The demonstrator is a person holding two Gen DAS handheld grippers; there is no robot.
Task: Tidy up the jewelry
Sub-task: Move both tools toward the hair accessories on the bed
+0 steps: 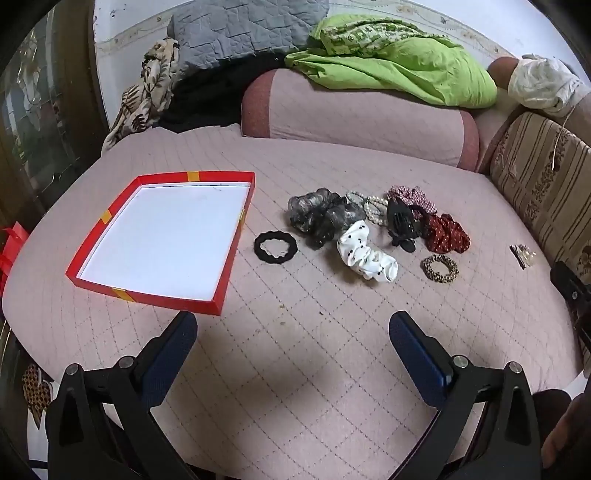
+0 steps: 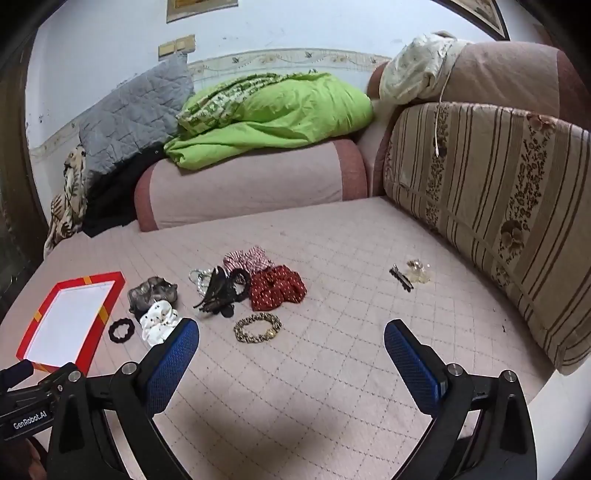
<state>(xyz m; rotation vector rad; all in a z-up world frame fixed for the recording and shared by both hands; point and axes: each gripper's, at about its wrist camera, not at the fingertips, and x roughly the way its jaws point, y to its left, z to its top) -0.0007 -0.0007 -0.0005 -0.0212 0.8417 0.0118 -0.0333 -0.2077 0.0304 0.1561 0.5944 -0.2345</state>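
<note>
A shallow red box (image 1: pixel 223 277) with a white floor lies empty on the pink quilted bed; it also shows in the right wrist view (image 2: pixel 96 332). To its right lies a heap of hair accessories: a black ring scrunchie (image 1: pixel 275 247), a grey sheer scrunchie (image 1: pixel 321 214), a white dotted scrunchie (image 1: pixel 365 256), a pearl bracelet (image 1: pixel 375 208), a black claw clip (image 1: pixel 400 225), a dark red scrunchie (image 2: pixel 277 288) and a leopard ring (image 2: pixel 257 327). A small clip and clear piece (image 2: pixel 410 275) lie apart on the right. My left gripper (image 1: pixel 293 325) and my right gripper (image 2: pixel 291 334) are open, empty, above the quilt.
A pink bolster (image 1: pixel 362 118) with a green cloth (image 1: pixel 399 66) and a grey pillow (image 1: pixel 243 29) lines the far side. A striped cushion (image 2: pixel 491 206) stands along the right. The other gripper's body (image 2: pixel 26 406) shows at lower left of the right wrist view.
</note>
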